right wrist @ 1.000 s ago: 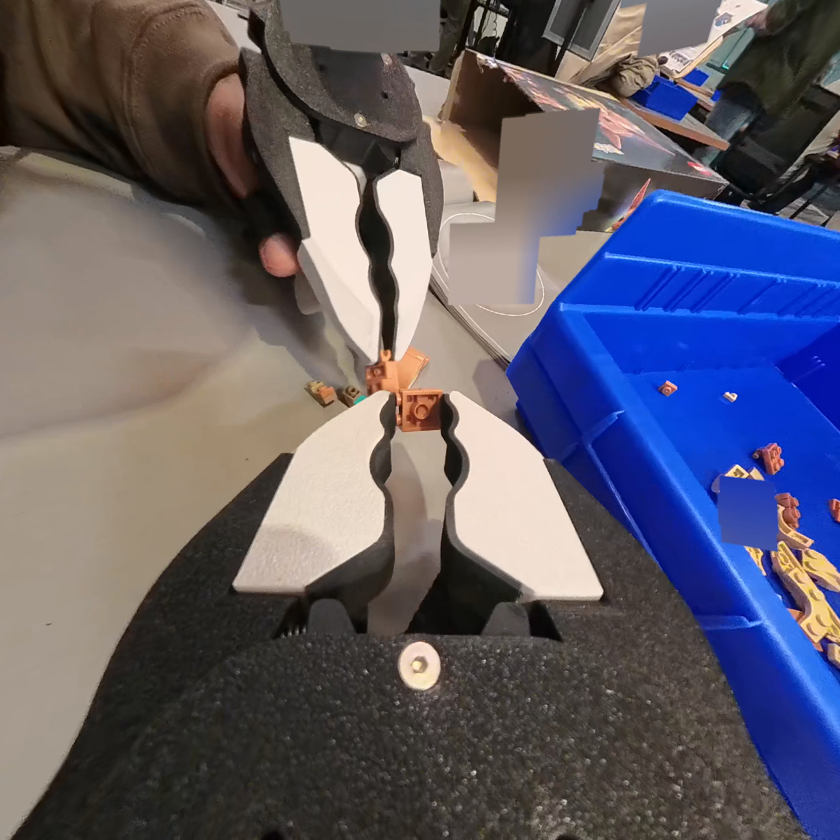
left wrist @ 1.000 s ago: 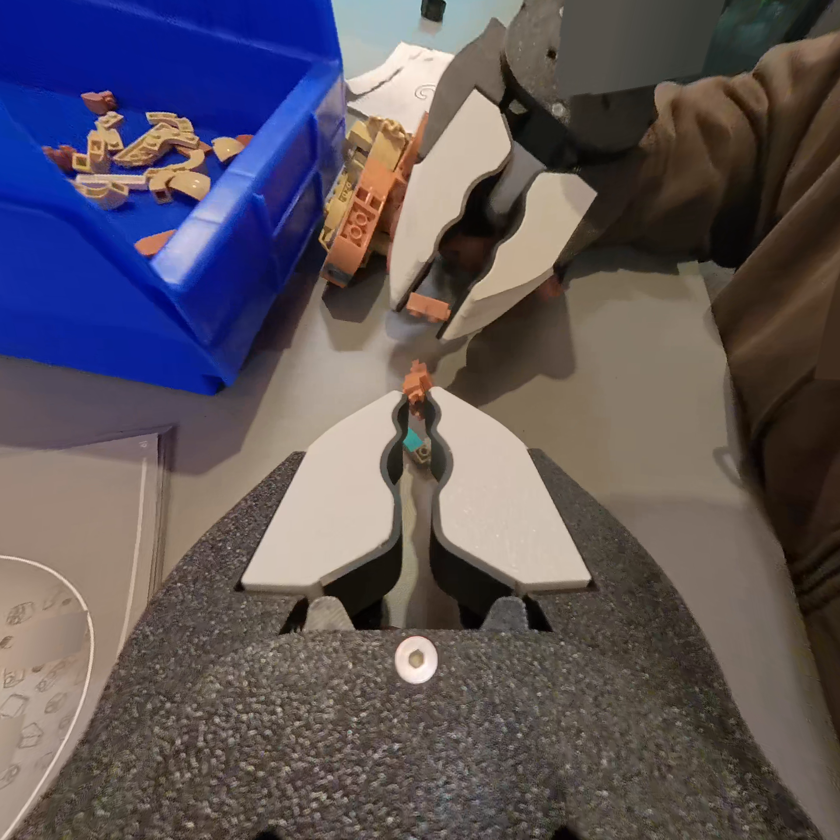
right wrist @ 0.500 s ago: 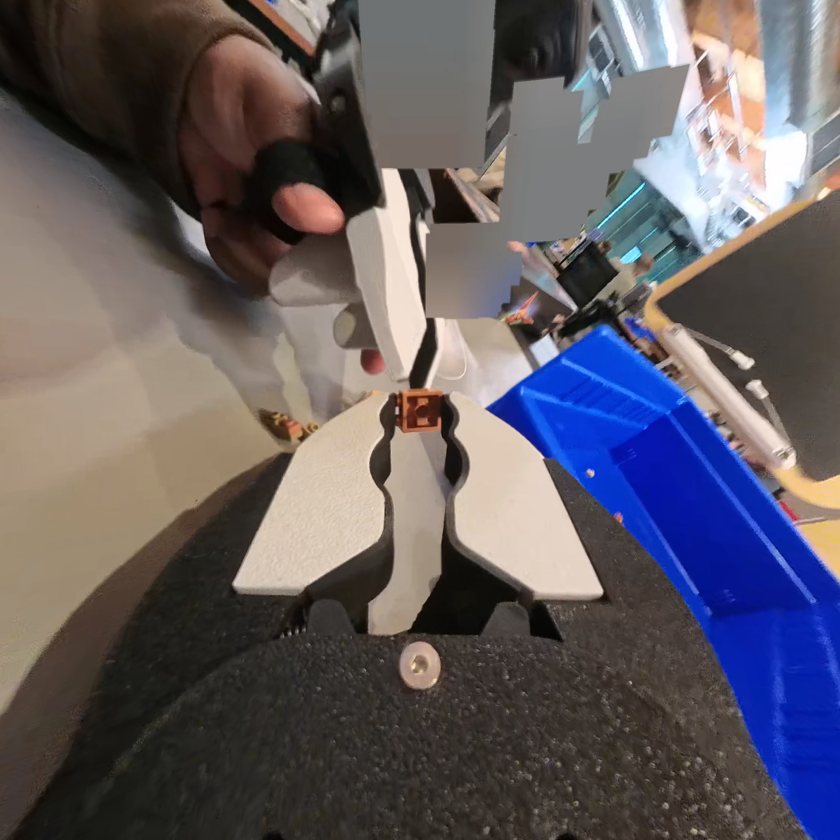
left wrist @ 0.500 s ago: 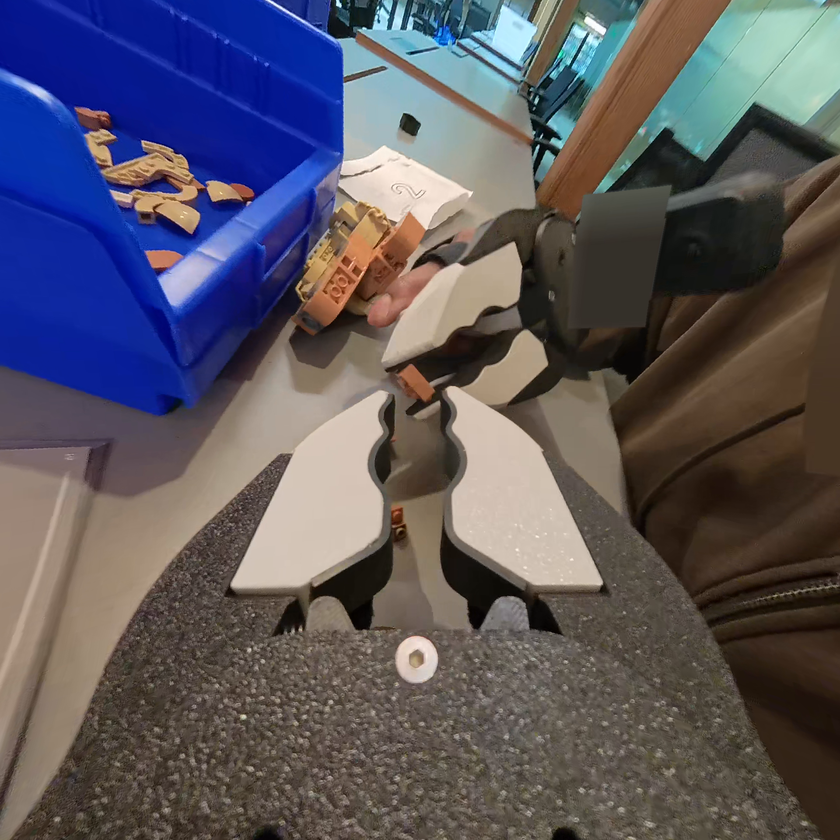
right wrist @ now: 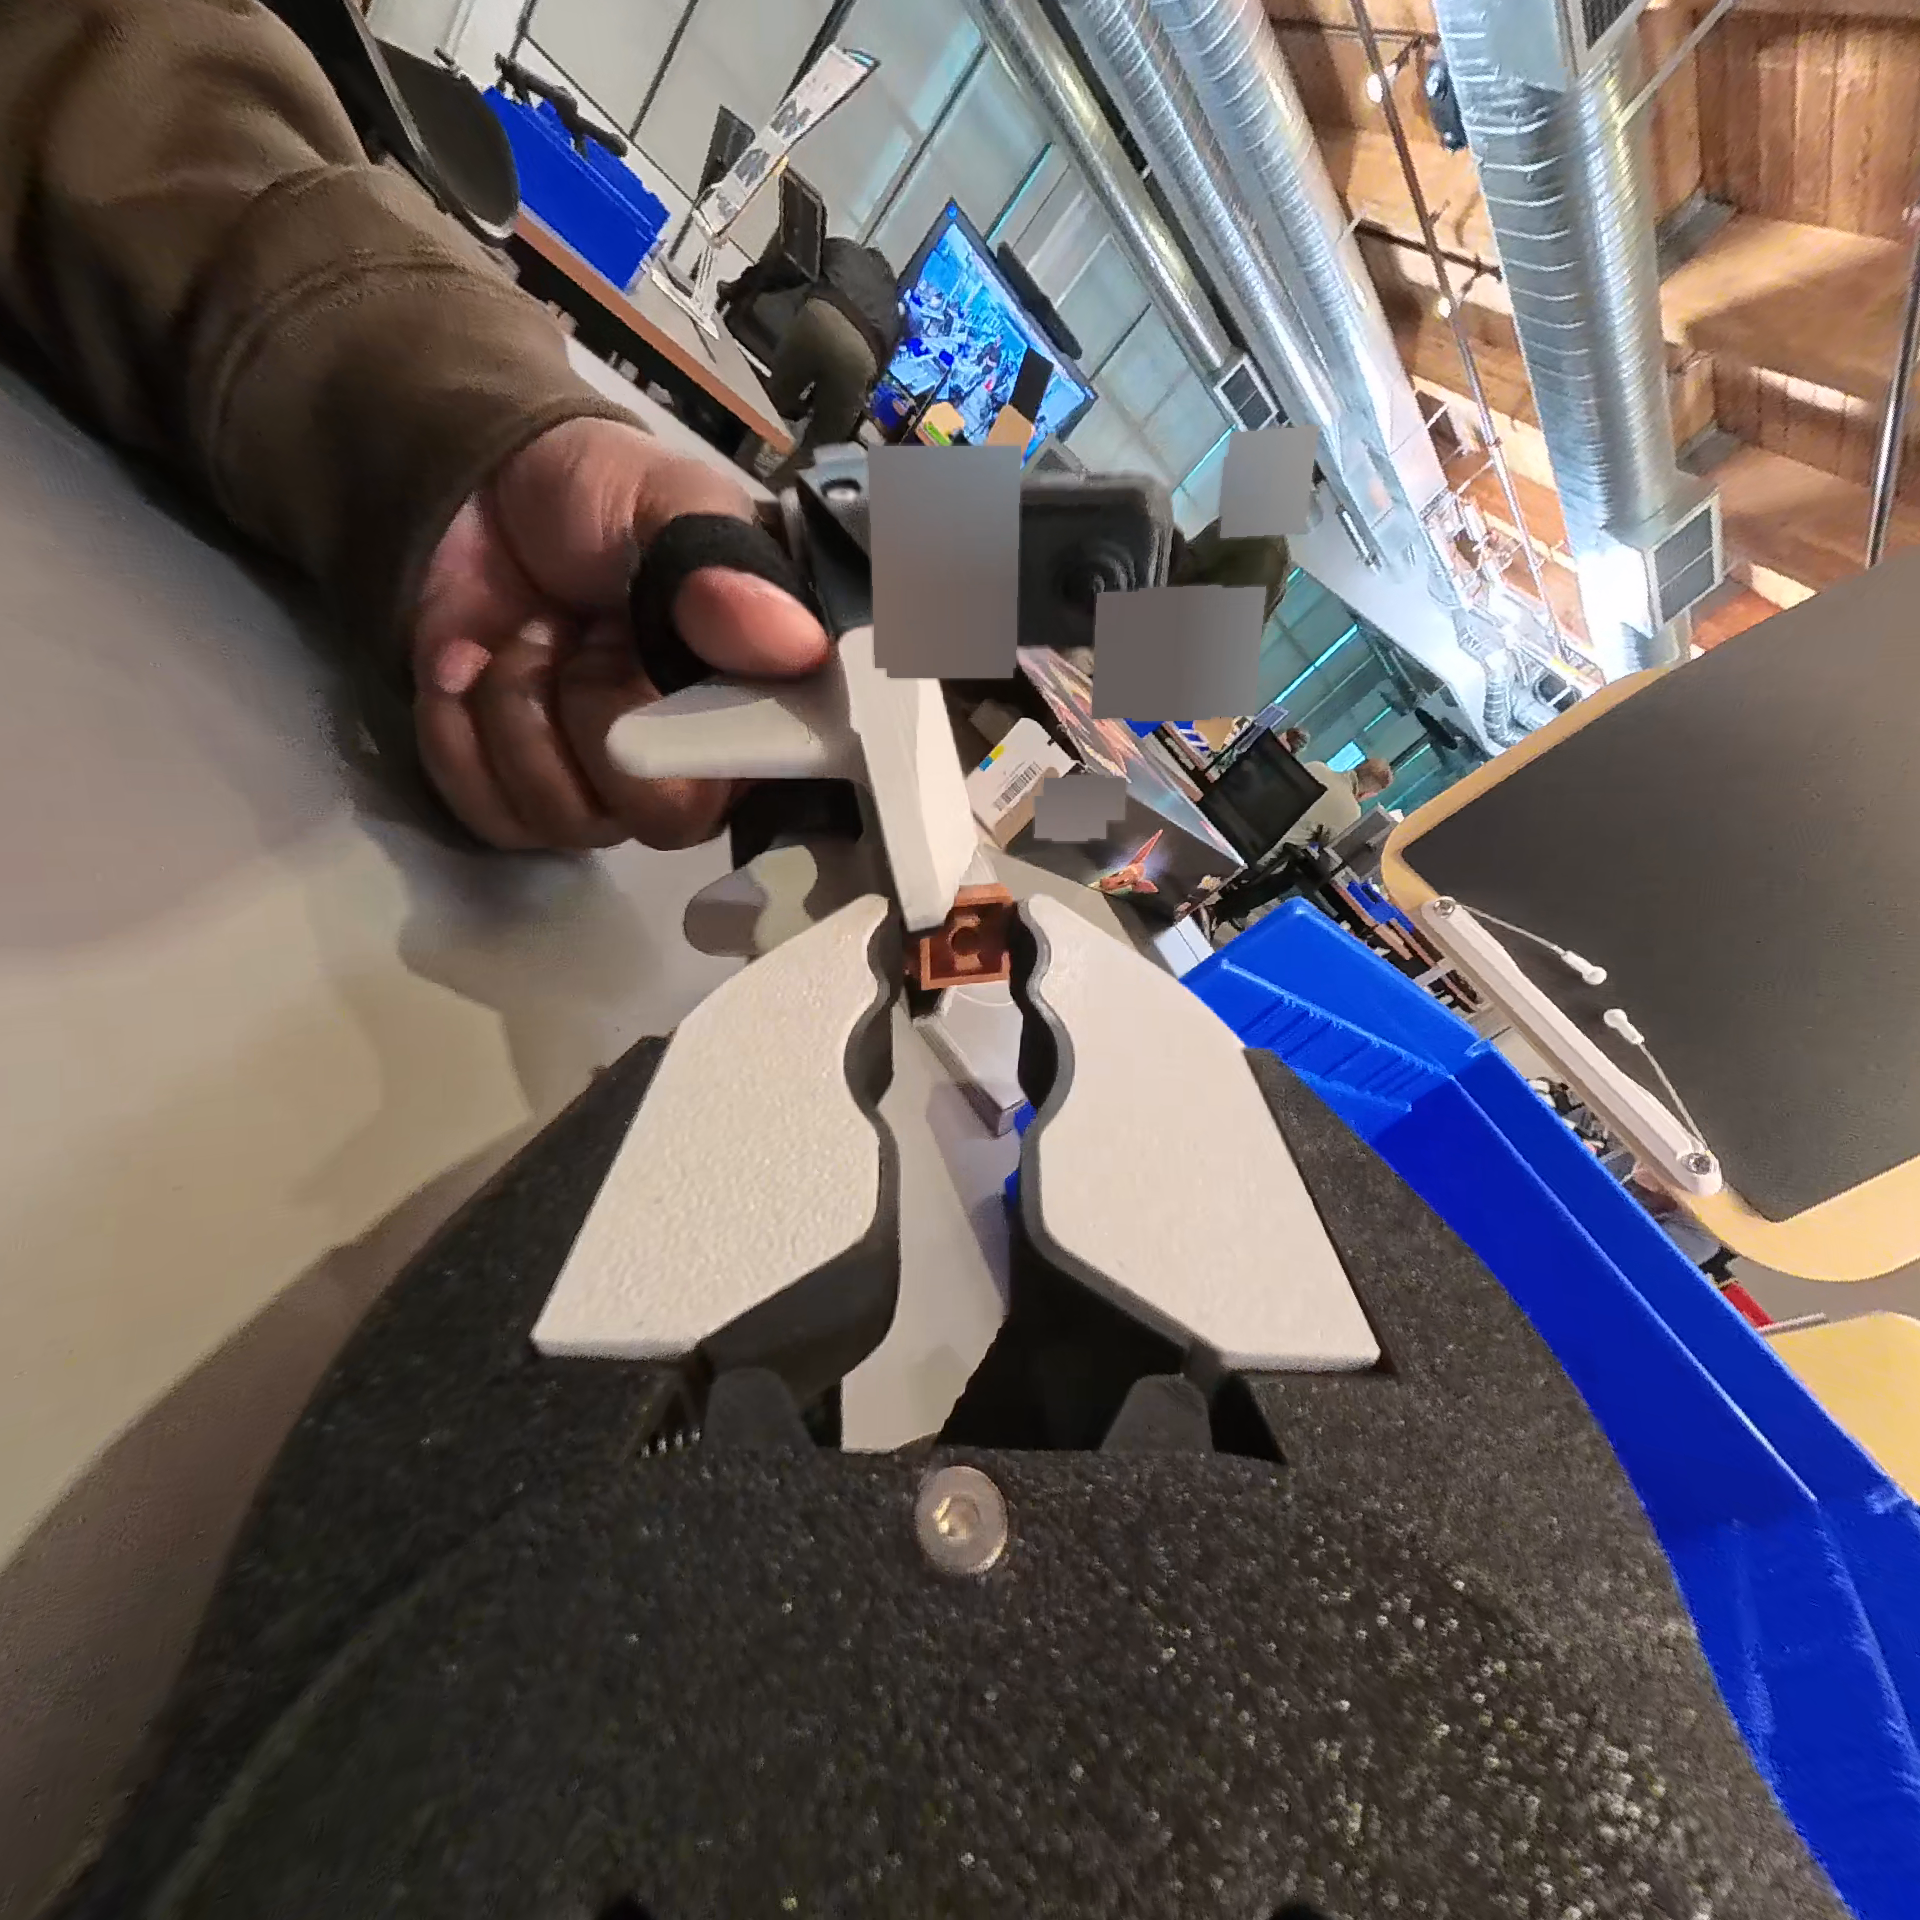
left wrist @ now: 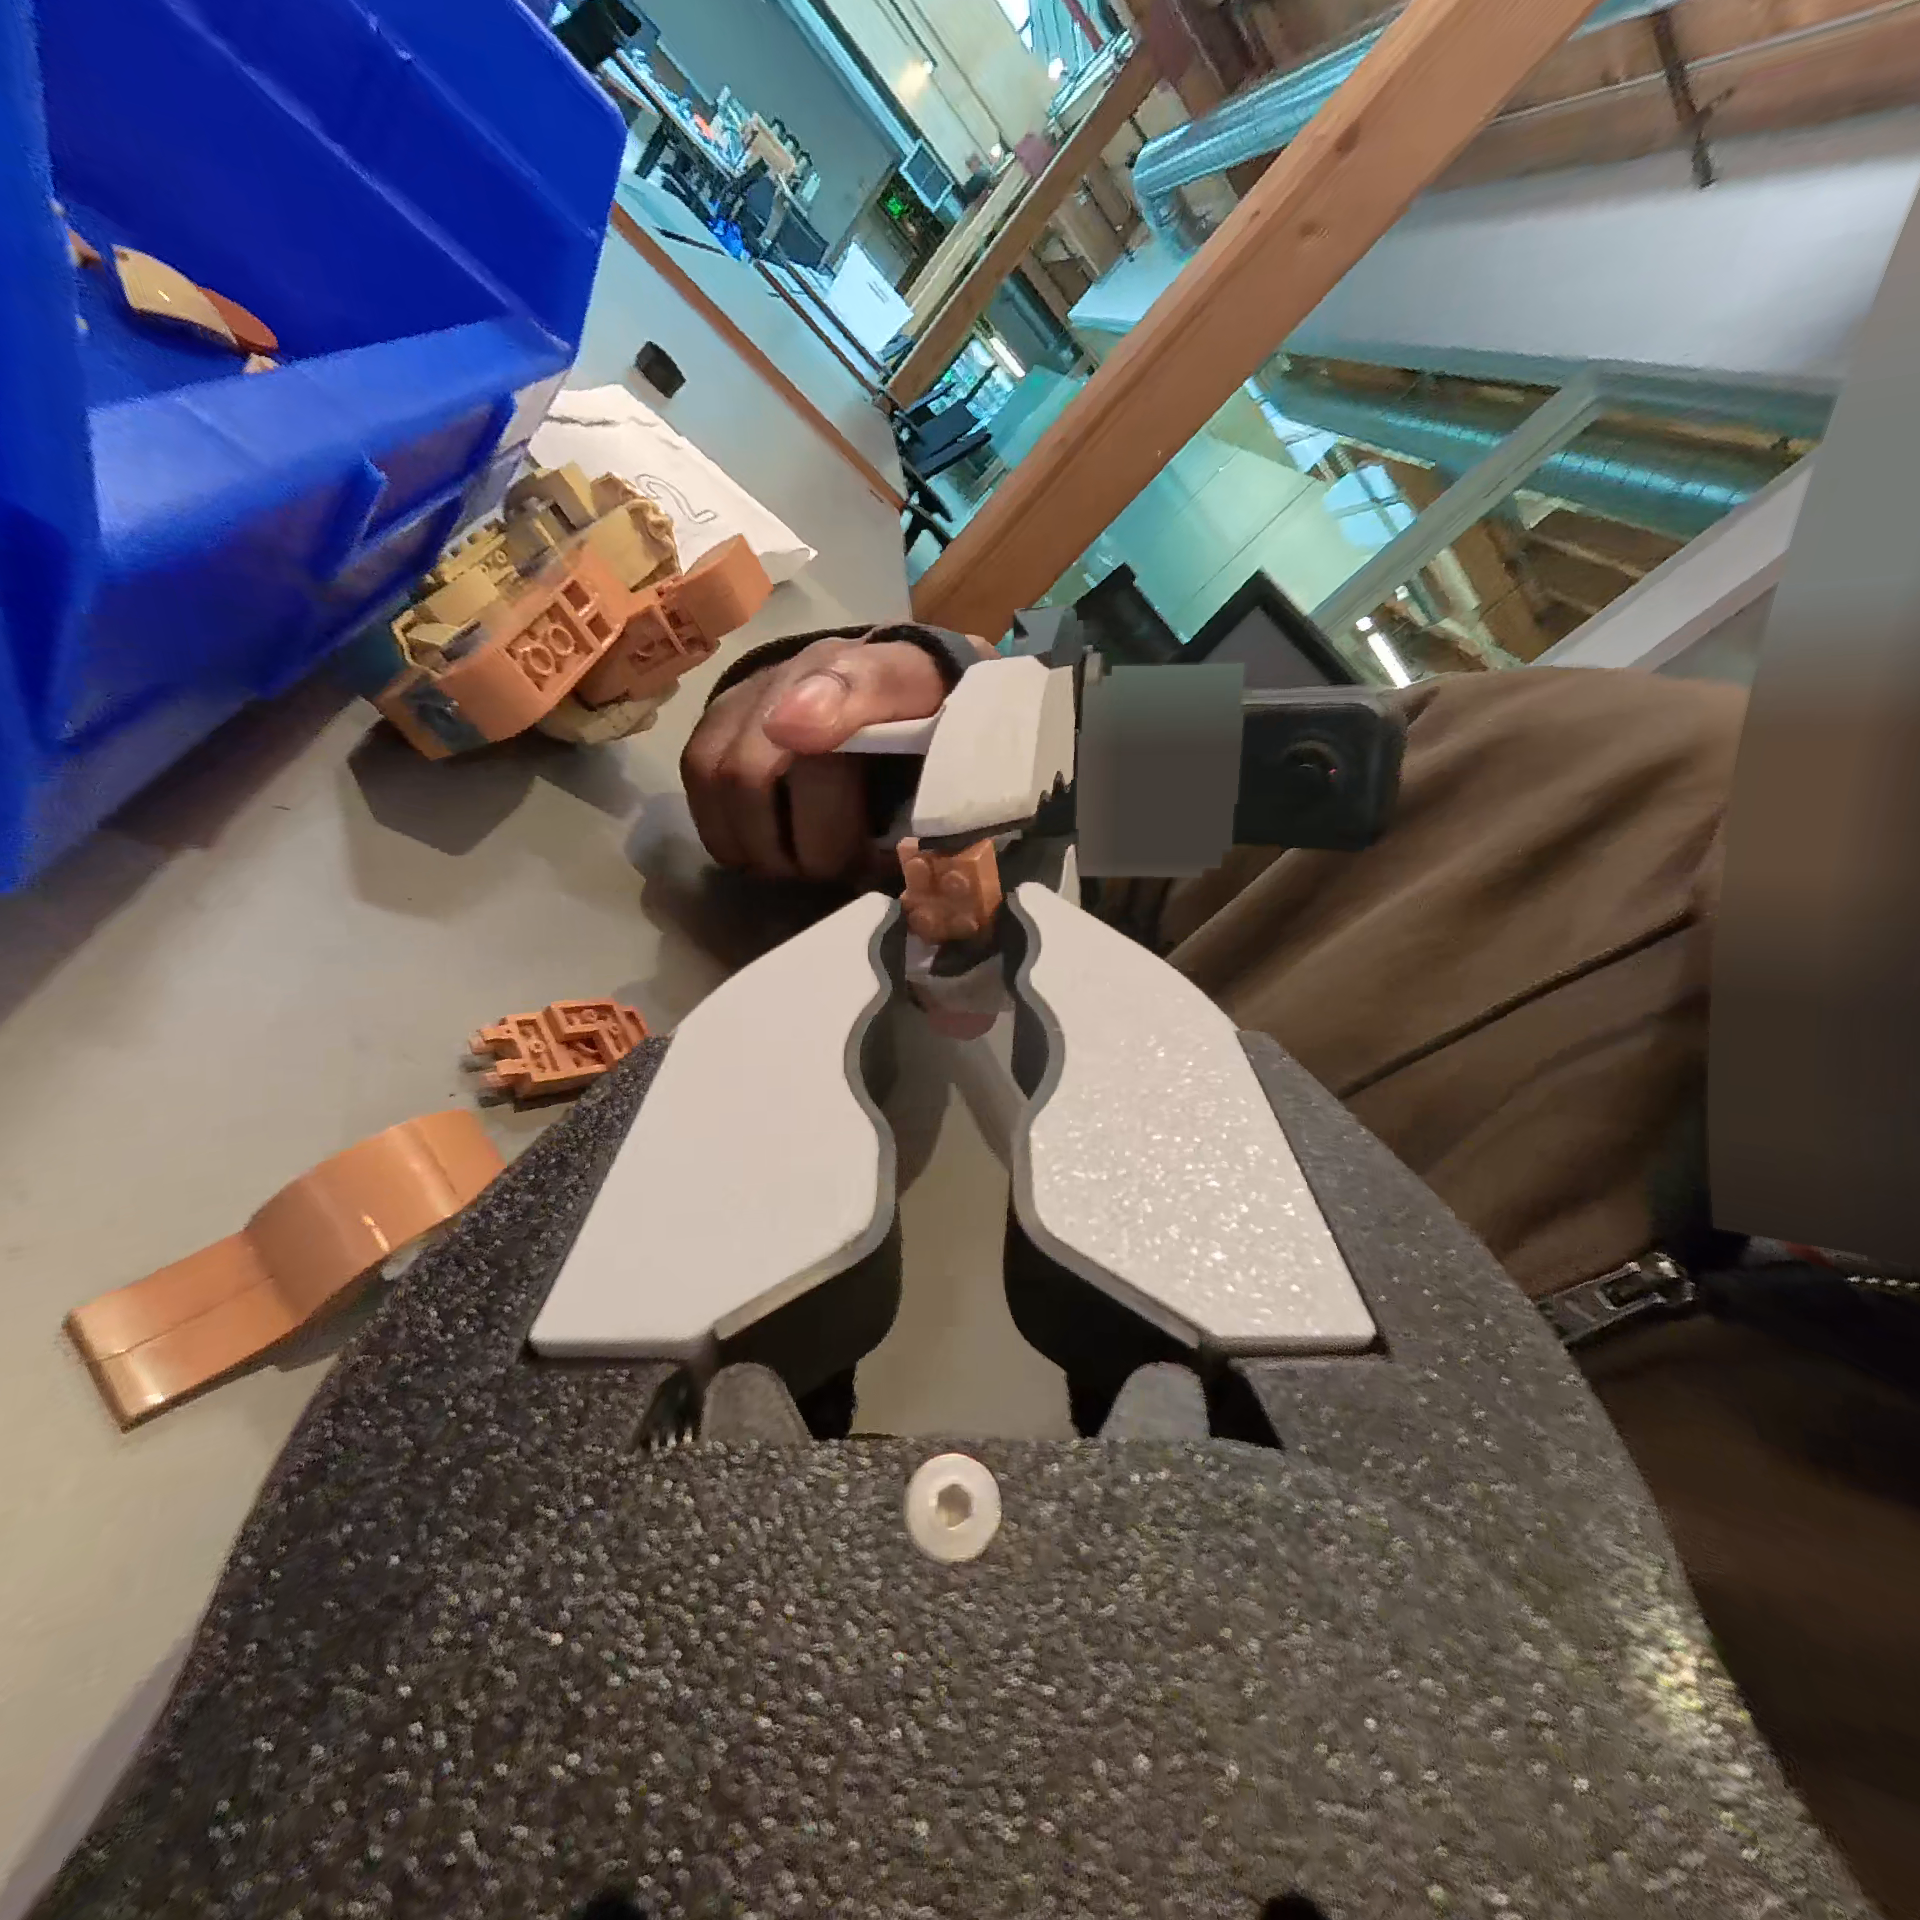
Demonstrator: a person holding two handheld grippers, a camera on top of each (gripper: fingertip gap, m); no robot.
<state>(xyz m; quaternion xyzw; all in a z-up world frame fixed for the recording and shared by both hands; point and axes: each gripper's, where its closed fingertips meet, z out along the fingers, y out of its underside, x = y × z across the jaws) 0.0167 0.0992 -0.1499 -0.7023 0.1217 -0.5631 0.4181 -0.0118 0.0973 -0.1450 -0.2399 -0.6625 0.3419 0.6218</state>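
Orange brick piece (right wrist: 961, 943) sits clenched in the right gripper's (right wrist: 958, 940) jaws above the table's (left wrist: 260, 935) near edge; left gripper (left wrist: 951, 920) faces it, jaws parted around it, contact unclear.

Grey table (left wrist: 260, 935) carries a blue bin (left wrist: 208, 499), a tan-and-orange brick assembly (left wrist: 561, 644) beside it, white paper (left wrist: 665, 488) behind, a small orange piece (left wrist: 561, 1044) and a curved orange piece (left wrist: 301, 1247).

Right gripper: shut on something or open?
Shut on a small orange-brown brick: the right gripper has both fingertips pressed against its sides.
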